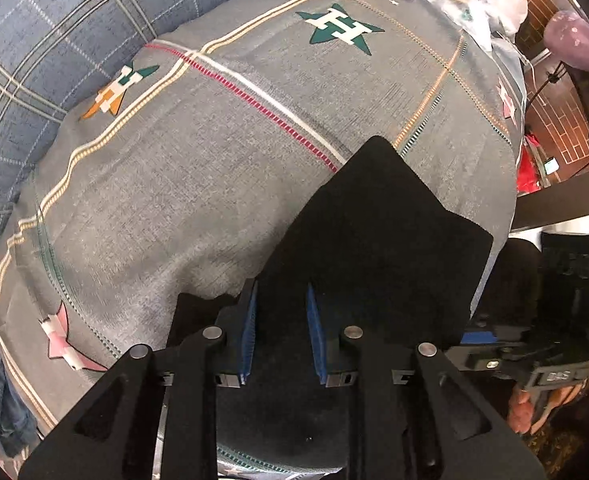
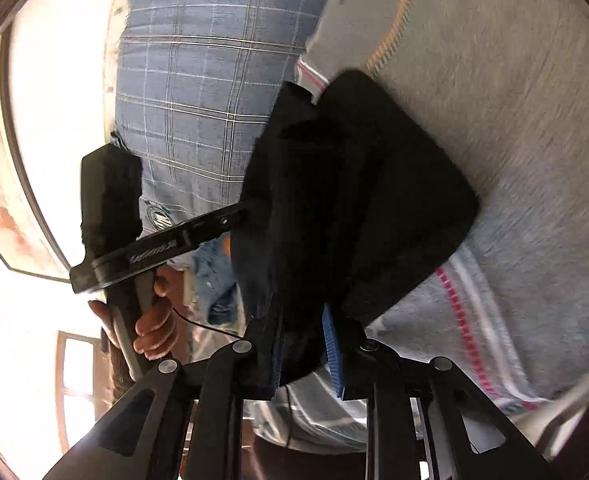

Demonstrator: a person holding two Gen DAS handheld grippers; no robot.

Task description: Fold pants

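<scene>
Left wrist: green star (image 1: 340, 28) on bedspread (image 1: 174, 184) reads "H".

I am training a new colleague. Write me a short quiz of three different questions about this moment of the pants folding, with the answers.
1. True or false: the left claw has black pants fabric between its blue pads.
2. Multiple choice: on what surface do the pants lie? A) a wooden floor B) a grey bedcover with star prints C) a glass table
3. Fill in: in the right wrist view, the right claw grips the _____ pants.

Key: 1 true. 2 B, the grey bedcover with the green star print; a blue plaid pillow lies beside it. 3 black.
</scene>
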